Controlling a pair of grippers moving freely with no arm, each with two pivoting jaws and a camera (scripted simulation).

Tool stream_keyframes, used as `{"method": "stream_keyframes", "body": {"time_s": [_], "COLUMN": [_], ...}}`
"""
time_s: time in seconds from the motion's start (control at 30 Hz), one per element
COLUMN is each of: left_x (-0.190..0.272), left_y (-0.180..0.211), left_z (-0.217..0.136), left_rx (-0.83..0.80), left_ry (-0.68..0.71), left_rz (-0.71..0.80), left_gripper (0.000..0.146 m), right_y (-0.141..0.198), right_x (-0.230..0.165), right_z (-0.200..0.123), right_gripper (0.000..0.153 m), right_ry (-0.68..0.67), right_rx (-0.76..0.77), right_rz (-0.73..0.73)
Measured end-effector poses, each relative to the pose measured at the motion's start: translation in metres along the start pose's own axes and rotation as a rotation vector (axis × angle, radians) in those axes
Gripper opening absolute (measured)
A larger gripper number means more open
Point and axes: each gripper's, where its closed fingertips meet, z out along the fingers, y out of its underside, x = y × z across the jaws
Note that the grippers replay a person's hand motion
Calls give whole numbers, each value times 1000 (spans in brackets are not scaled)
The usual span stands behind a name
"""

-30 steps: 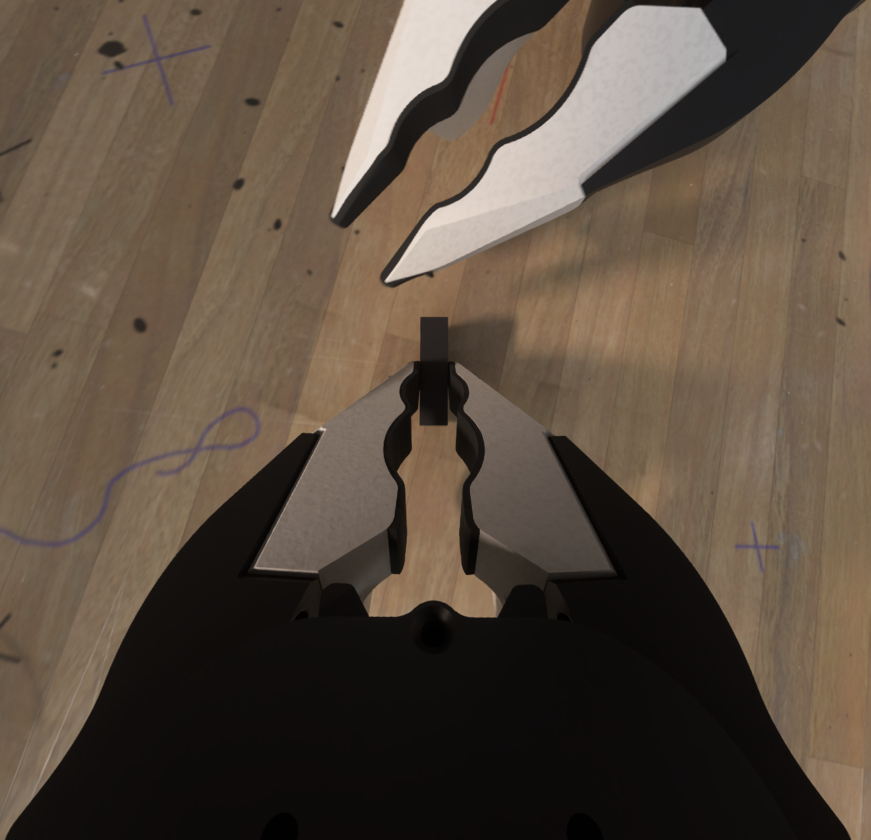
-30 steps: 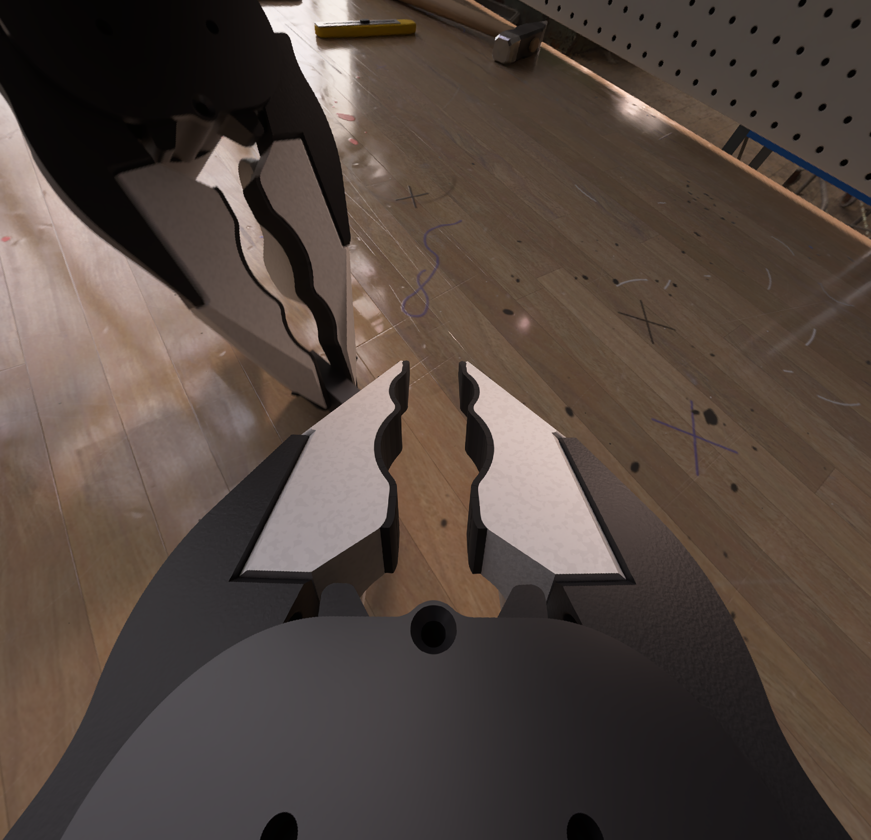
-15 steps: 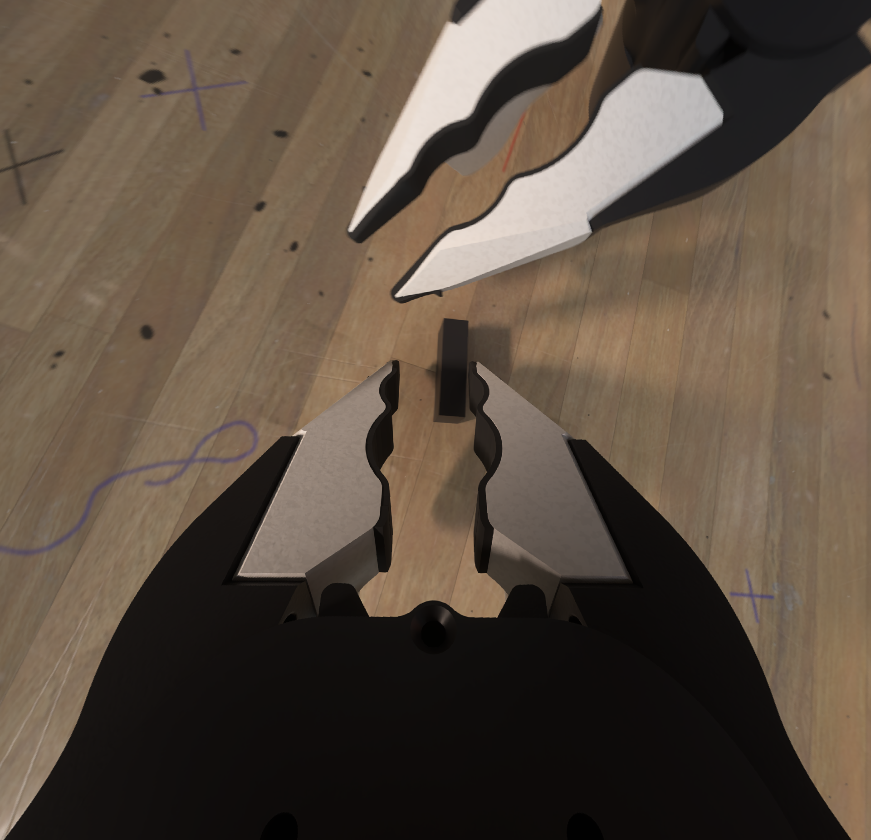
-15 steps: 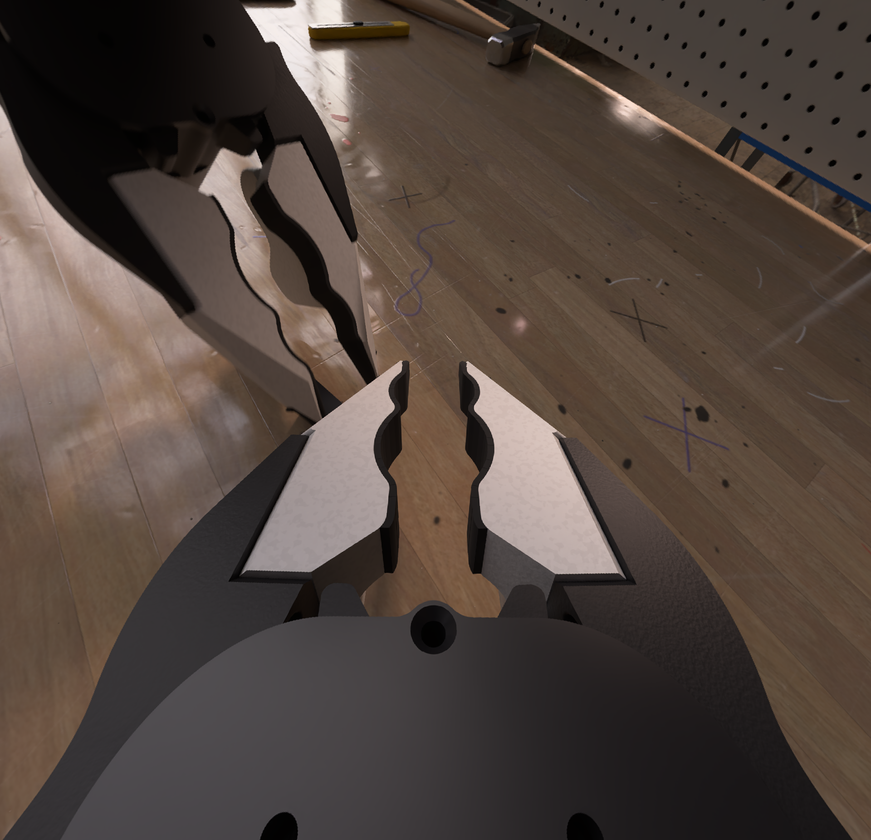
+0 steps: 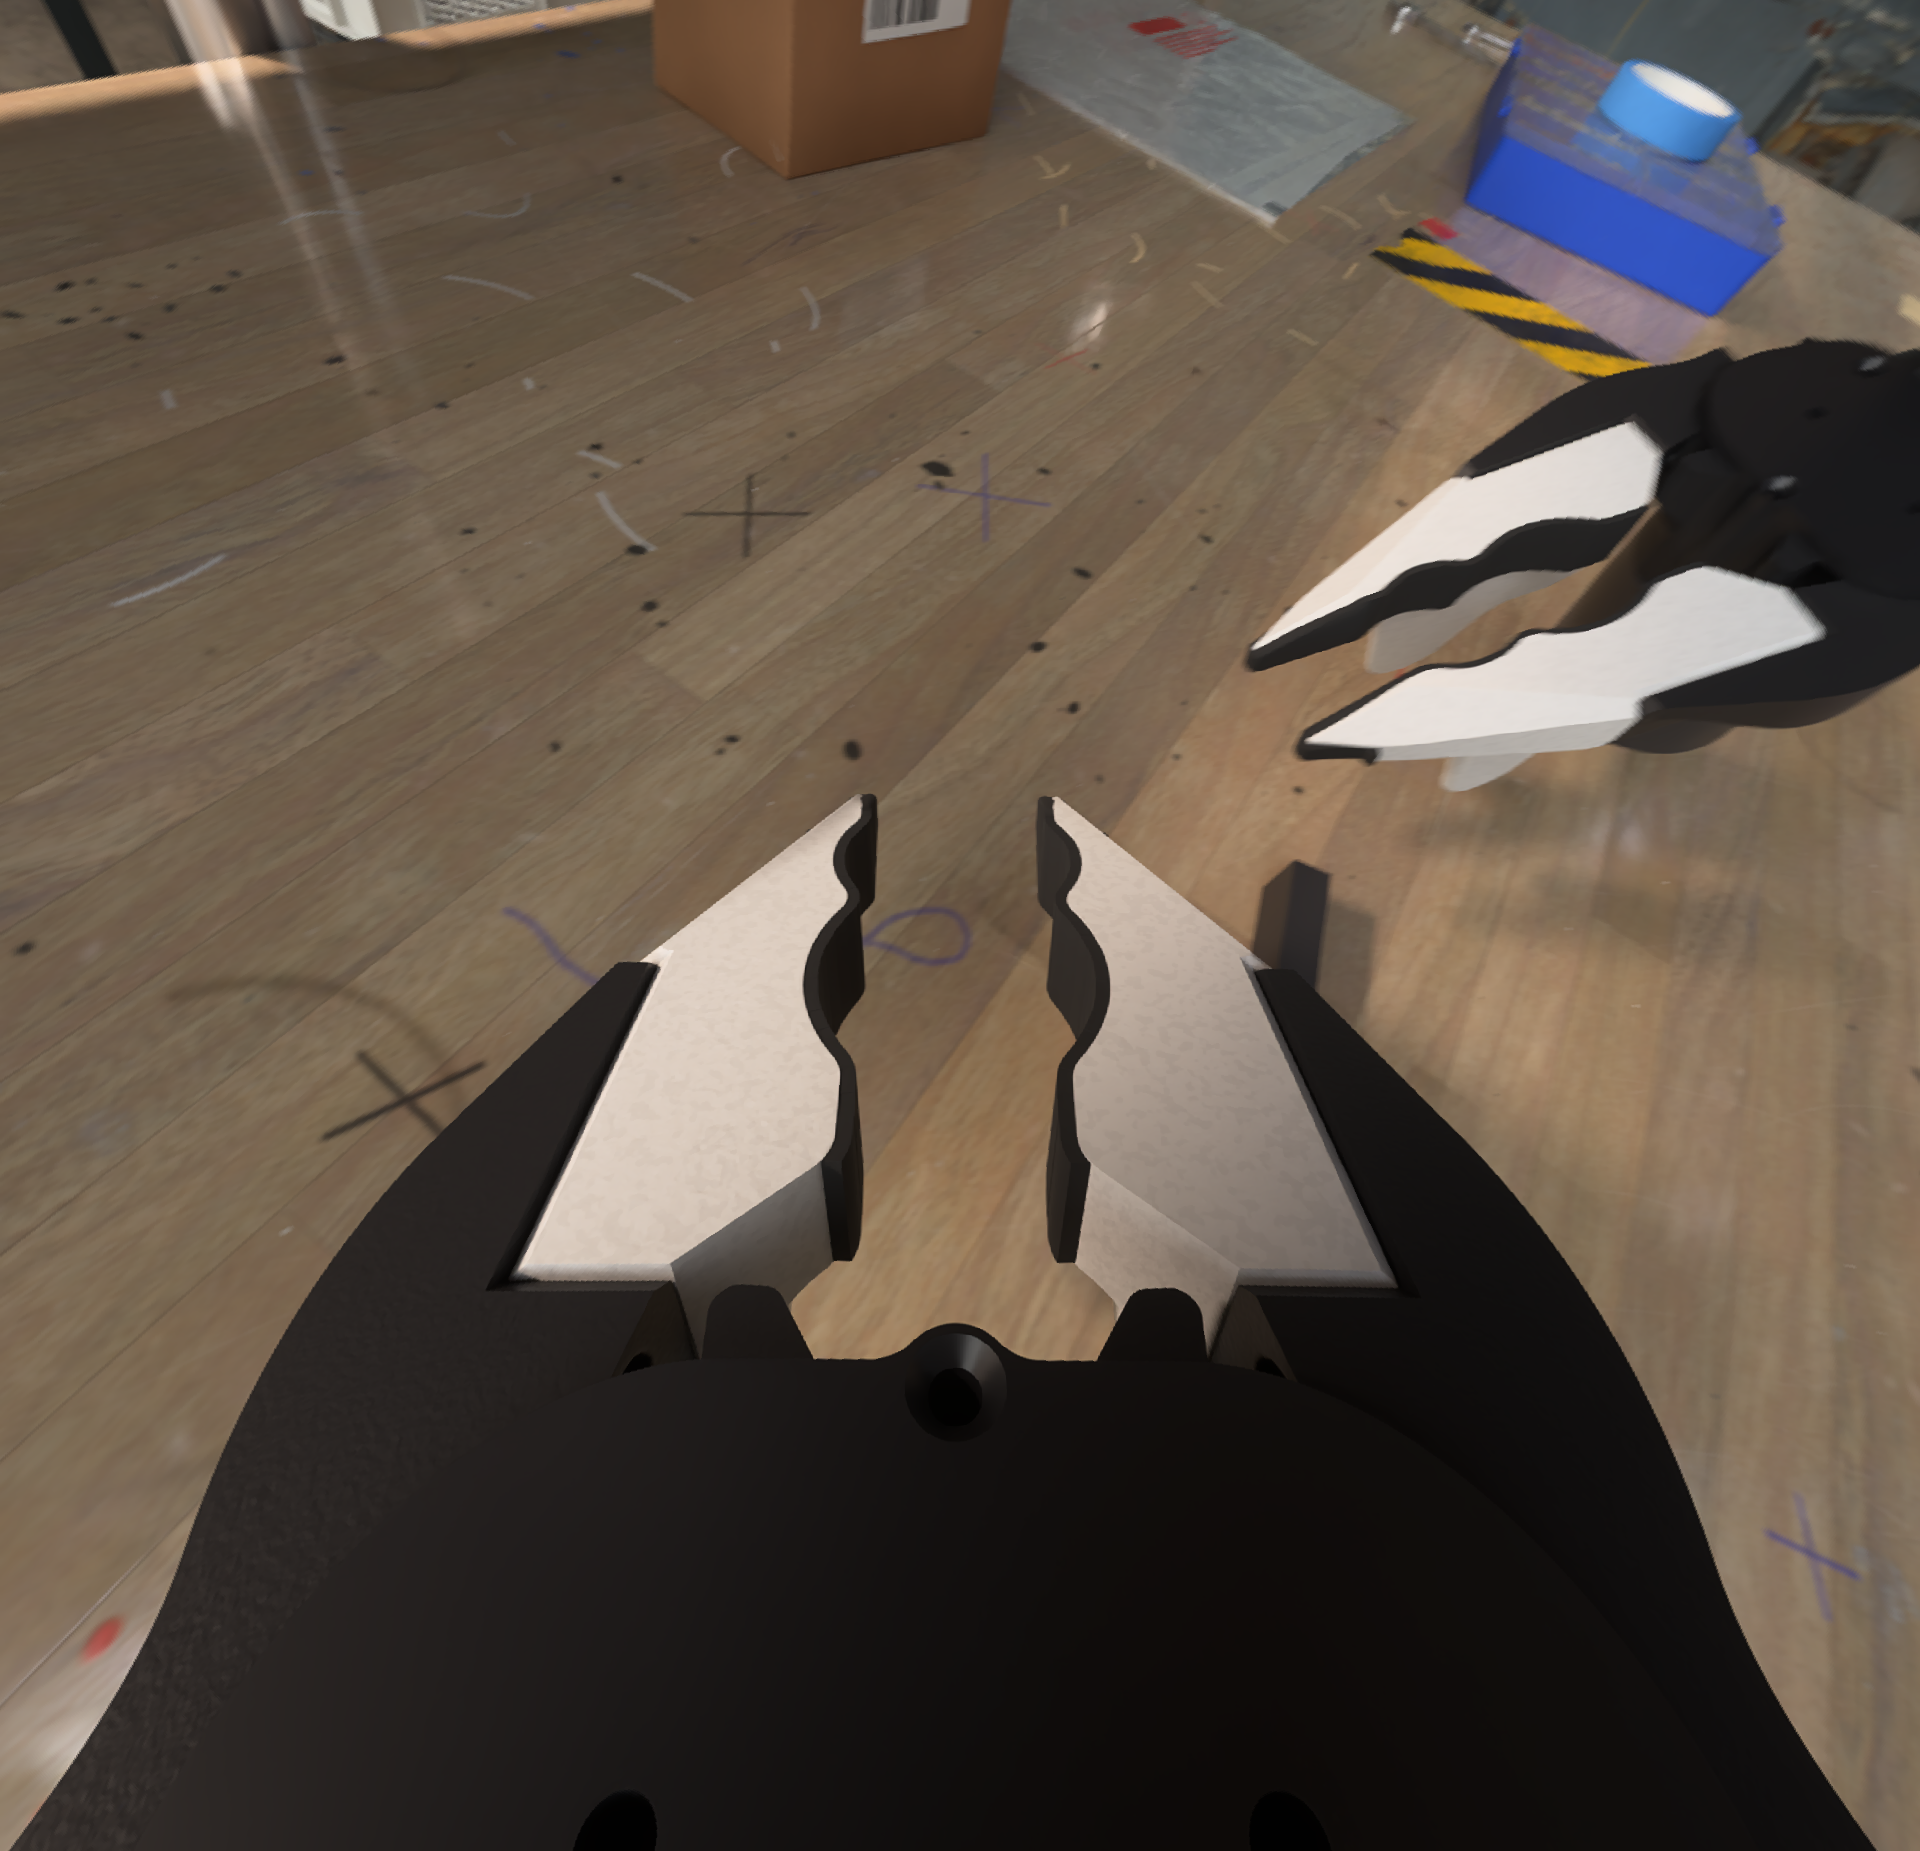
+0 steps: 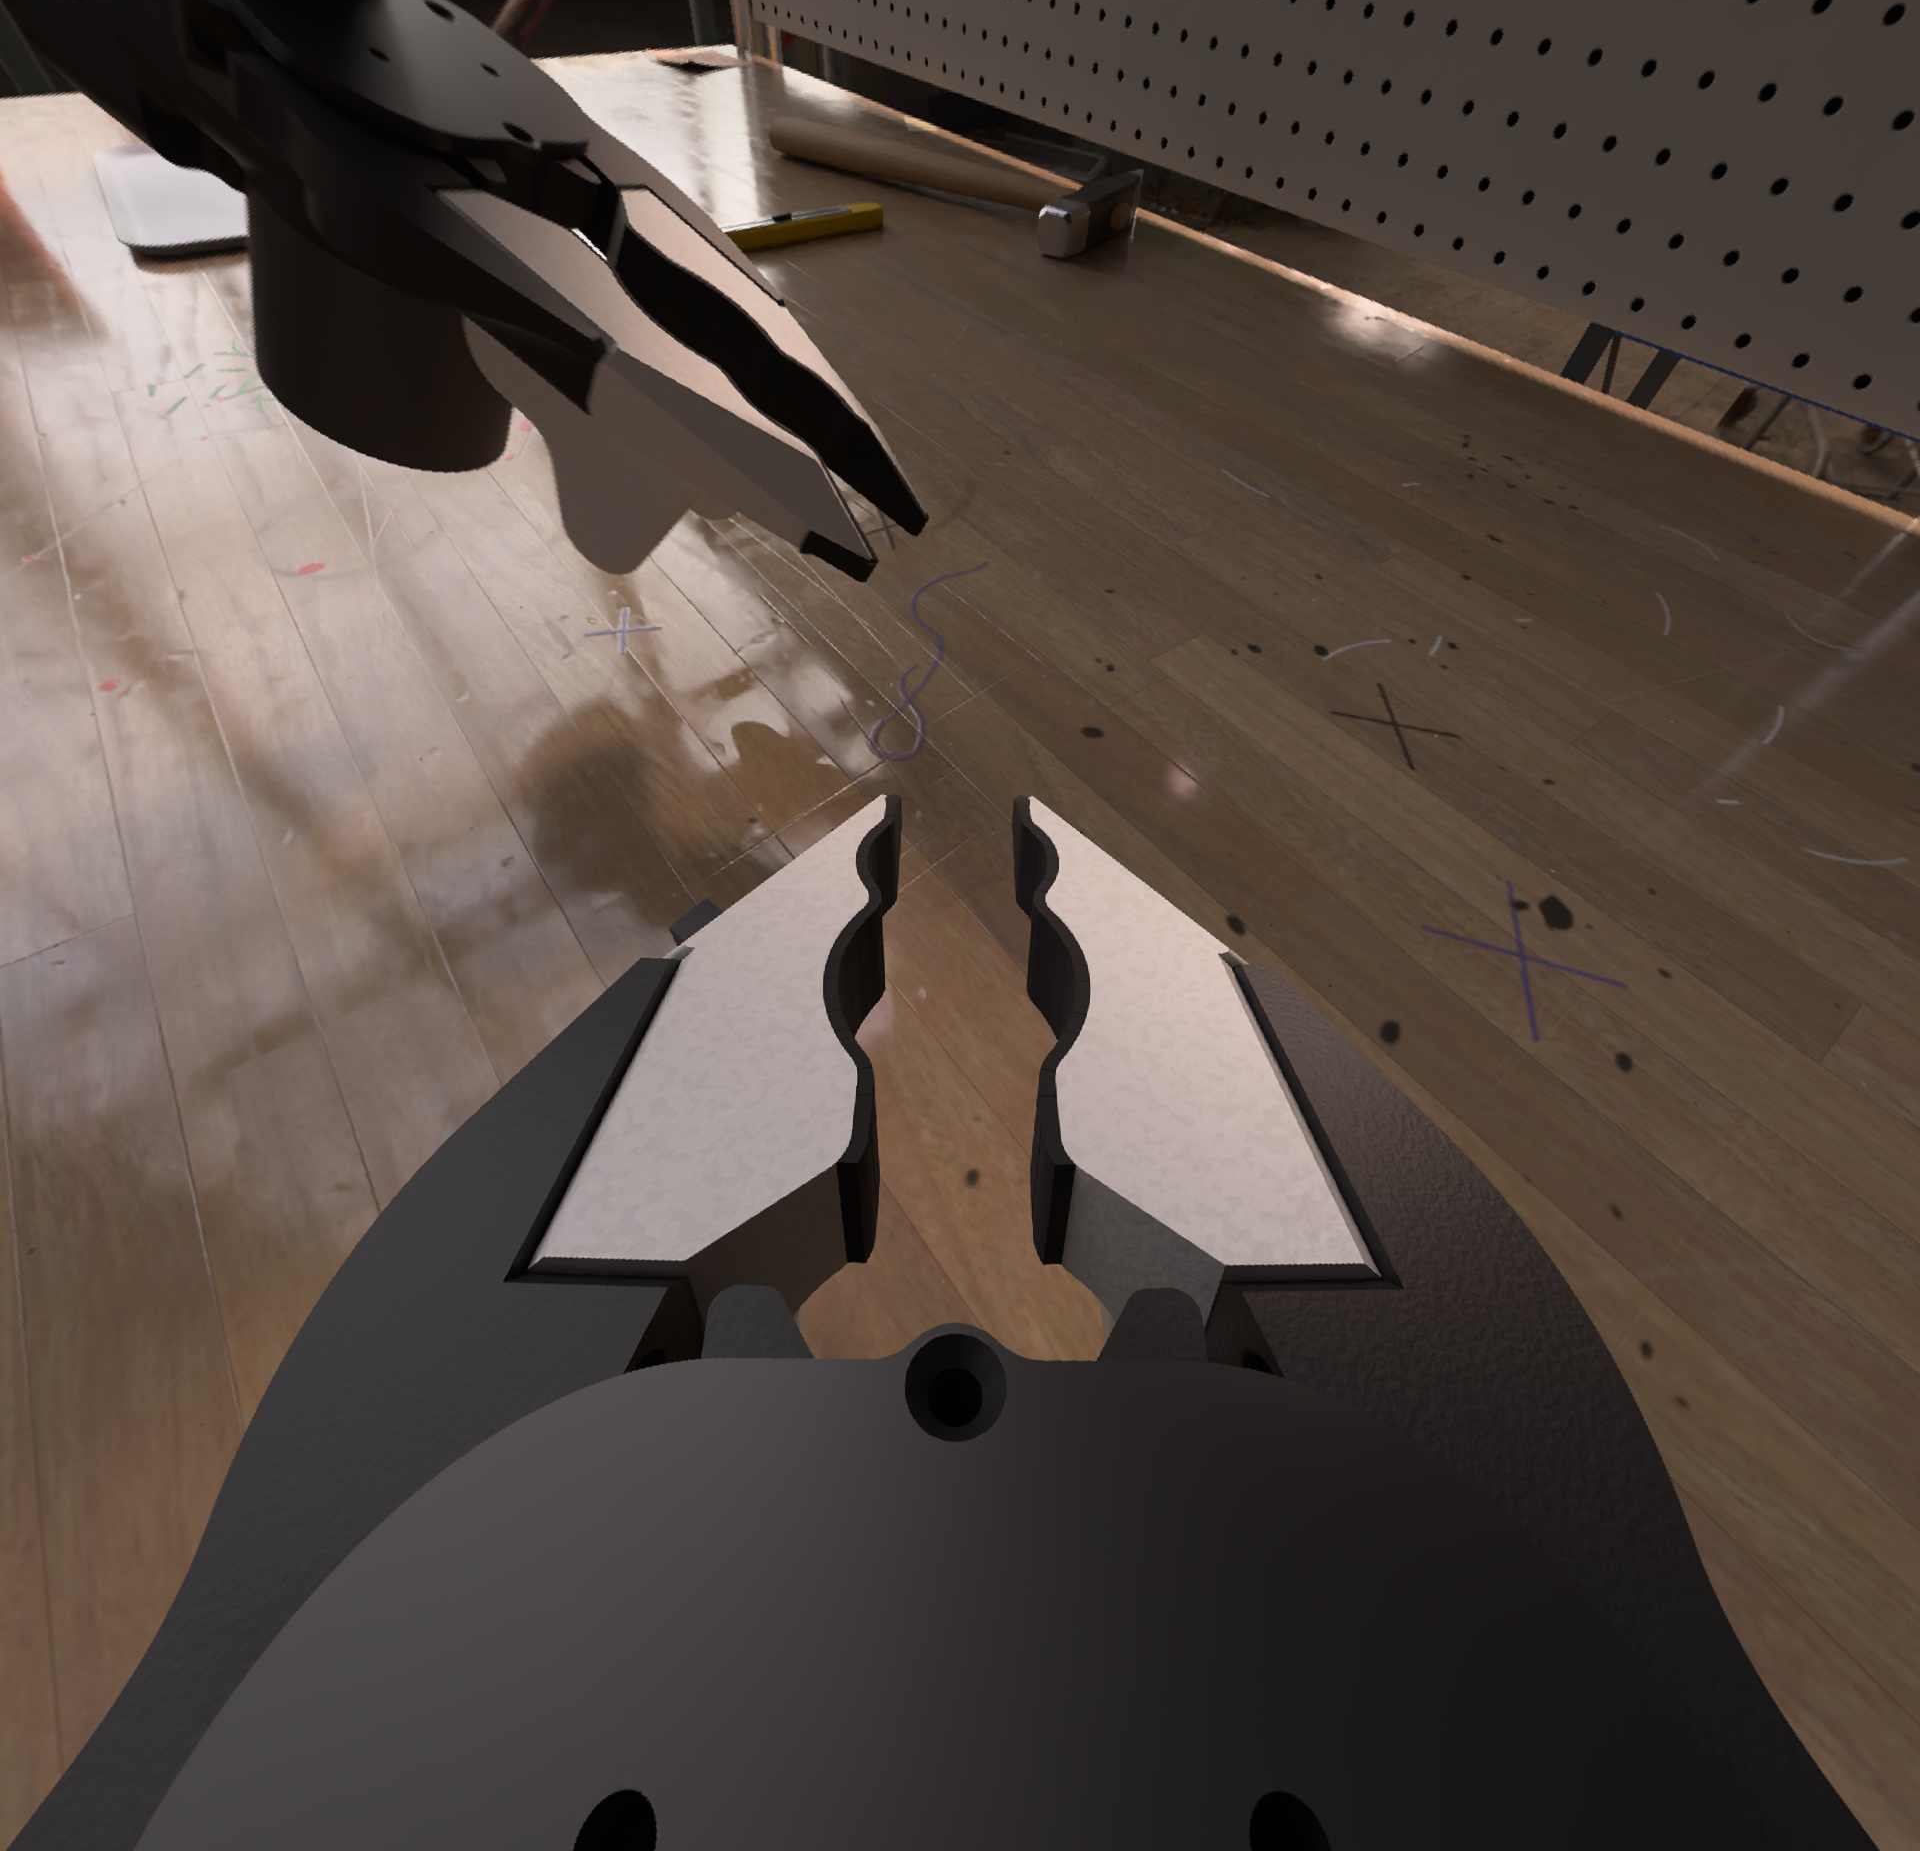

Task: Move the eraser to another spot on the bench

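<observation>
The eraser (image 5: pixel 1291 918) is a small black block standing on the wooden bench (image 5: pixel 416 658), just right of my left gripper's right finger and free of it. My left gripper (image 5: pixel 956 814) is open and empty, raised above the bench. My right gripper (image 6: pixel 956 814) is open and empty too. In the left wrist view the right gripper (image 5: pixel 1288 700) shows at the right, pointing toward the eraser from a short way off. In the right wrist view the left gripper (image 6: pixel 883 544) hangs at the upper left, and only a dark corner of the eraser (image 6: pixel 696 920) peeks past my left finger.
A cardboard box (image 5: pixel 831 35), a clear plastic bag (image 5: pixel 1195 87), a blue box (image 5: pixel 1621 191) with a blue tape roll (image 5: pixel 1668 108) and a hazard-striped strip (image 5: pixel 1496 300) lie at the far side. A hammer (image 6: pixel 1081 212), a yellow knife (image 6: pixel 810 225), a white tray (image 6: pixel 171 206) and a pegboard (image 6: pixel 1351 87) show in the right wrist view.
My left gripper was shut on the eraser, opened and let it go, then rose and tilted up, leaving the eraser standing to its right. The right gripper drew back.
</observation>
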Motion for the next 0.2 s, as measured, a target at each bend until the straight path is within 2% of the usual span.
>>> {"method": "stream_keyframes", "body": {"time_s": [0.2], "left_x": [-23], "left_y": [1], "left_z": [-8], "left_rx": [104], "left_ry": [-20], "left_rz": [-29], "left_gripper": [14], "right_y": [-6], "right_x": [-3], "right_z": [0], "right_gripper": [22], "right_ry": [0], "right_rx": [29], "right_rz": [3]}}
